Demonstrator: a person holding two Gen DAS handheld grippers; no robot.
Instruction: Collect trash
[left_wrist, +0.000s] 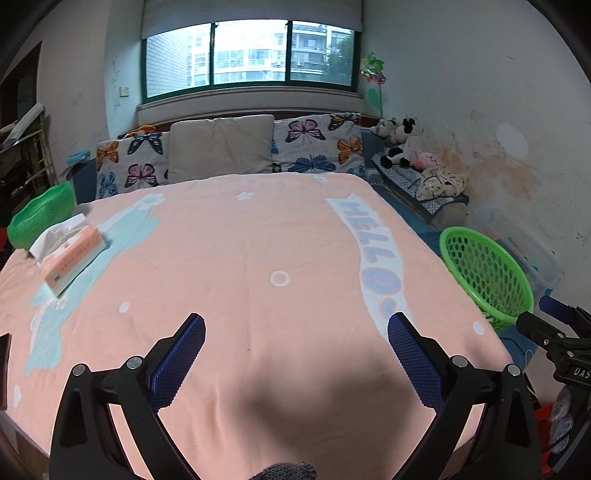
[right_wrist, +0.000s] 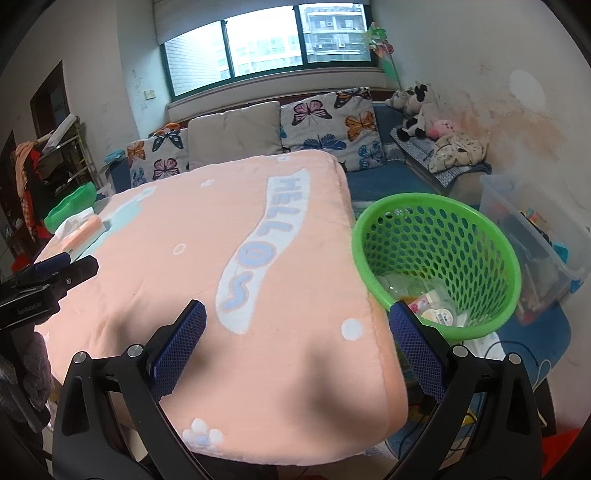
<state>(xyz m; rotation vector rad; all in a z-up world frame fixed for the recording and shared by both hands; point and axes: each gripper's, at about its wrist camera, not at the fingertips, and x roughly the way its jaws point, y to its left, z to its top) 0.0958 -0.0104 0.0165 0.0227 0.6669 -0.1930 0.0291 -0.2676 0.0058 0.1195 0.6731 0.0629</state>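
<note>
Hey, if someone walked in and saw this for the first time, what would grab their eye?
The pink HELLO blanket fills the middle, with a tissue pack near its left edge. A green basket beside the blanket's right edge holds wrappers. Both hand-held grippers, left and right, hover open and empty.

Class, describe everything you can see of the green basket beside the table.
The green basket looks like plastic, round, with a smooth rim and walls pierced by rows of holes. It stands upright and open at the right edge of the pink-covered table, its rim against the cloth. Small wrappers and lidded cups lie in its bottom.
</note>
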